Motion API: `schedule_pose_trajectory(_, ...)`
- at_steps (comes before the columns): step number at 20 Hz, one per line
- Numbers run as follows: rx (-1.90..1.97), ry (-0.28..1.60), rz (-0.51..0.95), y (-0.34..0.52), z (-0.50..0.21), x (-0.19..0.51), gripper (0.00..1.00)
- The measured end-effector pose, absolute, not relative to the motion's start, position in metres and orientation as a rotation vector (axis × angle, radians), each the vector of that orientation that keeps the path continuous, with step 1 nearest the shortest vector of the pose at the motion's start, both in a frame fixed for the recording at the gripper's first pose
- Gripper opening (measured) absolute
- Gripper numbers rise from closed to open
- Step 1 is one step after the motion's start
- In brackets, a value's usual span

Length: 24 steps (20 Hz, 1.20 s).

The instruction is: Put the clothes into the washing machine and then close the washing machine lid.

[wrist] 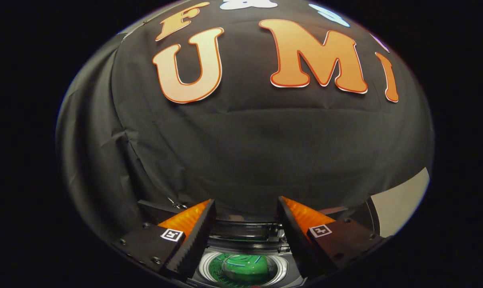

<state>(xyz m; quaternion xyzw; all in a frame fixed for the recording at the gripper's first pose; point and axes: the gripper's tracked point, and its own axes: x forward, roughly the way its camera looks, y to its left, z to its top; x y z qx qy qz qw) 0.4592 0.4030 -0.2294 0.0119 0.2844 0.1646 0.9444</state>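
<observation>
Gripper (pixel 246 212): above the washing machine, fingers spread wide, nothing between them.
Washing machine (pixel 245 240): a top loader below the fingers, its opening seen in the gap between them.
Drum (pixel 203 269): round pale rim inside the washing machine's opening.
Clothes (pixel 243 269): a green garment lying inside the drum, well below the fingers.
Lid (pixel 245 228): seems raised at the washing machine's far side, not shut.

Fisheye rides above the tongs (pixel 246 210) — apparently facing the wall.
</observation>
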Motion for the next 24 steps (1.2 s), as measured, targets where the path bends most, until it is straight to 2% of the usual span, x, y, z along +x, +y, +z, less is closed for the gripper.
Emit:
schedule_pose_trajectory(8, 0.006, 0.600, 0.306, 0.403, -0.244, 0.472, 0.99)
schedule_pose_trajectory(24, -0.016, 0.492, 0.242, 0.388, -0.240, 0.398, 0.99)
